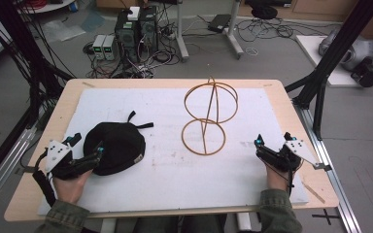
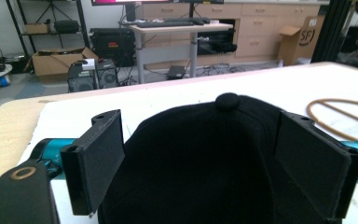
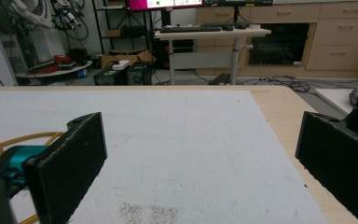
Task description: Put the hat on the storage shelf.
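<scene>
Item, nearest edge of the surface [image 1: 34, 145]: two forearms in olive sleeves enter from the bottom of the high view, each hand wrapped around a hand-held gripper. Left hand [image 1: 70, 187]: low on the white mat [image 1: 165, 174], wrist angled inward toward the centre, carrying the left hand-held gripper [image 1: 86, 146] with its grey three-cornered plate uppermost; jaws spread apart, set to either side of the near flank of the black cap [image 1: 116, 145]. In the left gripper view the cap [image 2: 205, 158] sits between the two black pads [image 2: 100, 158], its crown button facing the camera; whether the pads touch the fabric cannot be told. Right hand [image 1: 274, 177]: at the right margin of the mat, wrist roughly straight, right hand-held gripper [image 1: 272, 140] pointing away from the person; jaws wide apart with nothing between them, bare mat [image 3: 177, 140] ahead in the right gripper view. Item, mid surface: black cap, dome up, lying on the left half of the mat, its strap trailing from the far side. Item, centre, well apart from both grippers: wire stand [image 1: 209, 119] of tan rings, one ring flat on the mat, a second raised on an upright rod. Item, beyond the surface: computer towers [image 1: 136, 29] and loose cables on the floor.
</scene>
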`<state>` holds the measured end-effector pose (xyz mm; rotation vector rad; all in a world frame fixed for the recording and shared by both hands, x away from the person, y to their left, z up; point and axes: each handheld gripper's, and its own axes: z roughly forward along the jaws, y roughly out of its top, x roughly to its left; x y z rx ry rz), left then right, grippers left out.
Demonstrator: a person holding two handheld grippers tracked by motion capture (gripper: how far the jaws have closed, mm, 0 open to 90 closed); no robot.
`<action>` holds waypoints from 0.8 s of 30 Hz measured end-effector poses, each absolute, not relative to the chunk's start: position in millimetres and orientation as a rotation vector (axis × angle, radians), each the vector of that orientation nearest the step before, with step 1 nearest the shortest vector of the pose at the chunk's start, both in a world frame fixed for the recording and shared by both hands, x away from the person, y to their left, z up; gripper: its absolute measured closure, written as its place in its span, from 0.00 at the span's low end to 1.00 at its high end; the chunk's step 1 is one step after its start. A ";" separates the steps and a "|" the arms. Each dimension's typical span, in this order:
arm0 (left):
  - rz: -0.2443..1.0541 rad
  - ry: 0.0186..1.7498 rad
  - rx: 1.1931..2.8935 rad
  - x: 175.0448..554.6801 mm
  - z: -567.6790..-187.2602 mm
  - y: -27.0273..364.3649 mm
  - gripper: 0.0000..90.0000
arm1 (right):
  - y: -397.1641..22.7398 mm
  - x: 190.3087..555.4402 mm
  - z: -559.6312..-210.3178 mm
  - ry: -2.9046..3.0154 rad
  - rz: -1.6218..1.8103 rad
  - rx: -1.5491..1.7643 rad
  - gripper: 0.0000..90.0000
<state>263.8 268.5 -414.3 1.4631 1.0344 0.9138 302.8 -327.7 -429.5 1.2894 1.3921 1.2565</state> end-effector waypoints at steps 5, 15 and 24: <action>0.905 1.028 1.478 264.5 -415.0 266.4 0.19 | -327.0 303.1 -429.5 1.392 1.256 1.288 0.01; 0.833 1.041 1.595 271.8 -421.5 259.6 0.19 | -327.0 303.4 -429.7 1.394 1.251 1.287 0.01; 0.819 1.039 1.646 273.2 -423.7 256.7 0.19 | -326.8 303.4 -429.7 1.392 1.253 1.288 0.01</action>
